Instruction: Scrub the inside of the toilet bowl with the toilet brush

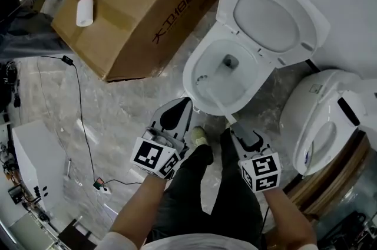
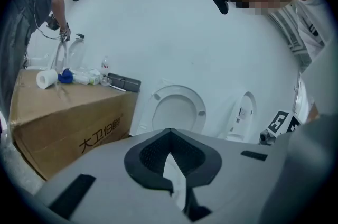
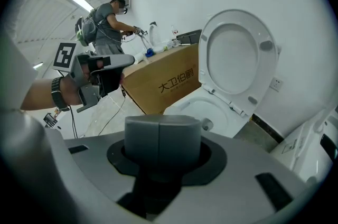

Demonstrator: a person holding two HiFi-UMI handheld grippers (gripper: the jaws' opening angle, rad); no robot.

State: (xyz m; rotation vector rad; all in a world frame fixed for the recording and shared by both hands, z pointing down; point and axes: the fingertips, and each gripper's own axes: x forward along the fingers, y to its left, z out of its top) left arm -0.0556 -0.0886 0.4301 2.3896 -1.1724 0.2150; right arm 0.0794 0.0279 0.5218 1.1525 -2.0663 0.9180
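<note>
Right tool [image 1: 234, 127] is clamped on the grey butt of the toilet brush [image 3: 161, 138], which fills the gap between its jaws in the right gripper view. Left tool [image 1: 177, 111] has its jaws drawn together on nothing, with only a thin wedge of light between the pads [image 2: 150, 157]. It hangs over the floor just beside the toilet bowl [image 1: 189, 75], clear of the rim.

Progress: the brush is gripped and already reaches into the bowl, so pickup and insertion look done. Scrubbing seems to be in hand. No foam or marks show how much wall has been covered, so most of the sweep round the inside probably remains.

Brush [image 1: 215, 102]: its long axis runs from the right tool forward and a bit left, sloping down over the near rim. The head end points away from the person, low on the near-left inner wall. Contact there is too faint to confirm. The seat lid [image 1: 268, 19] stands up.
</note>
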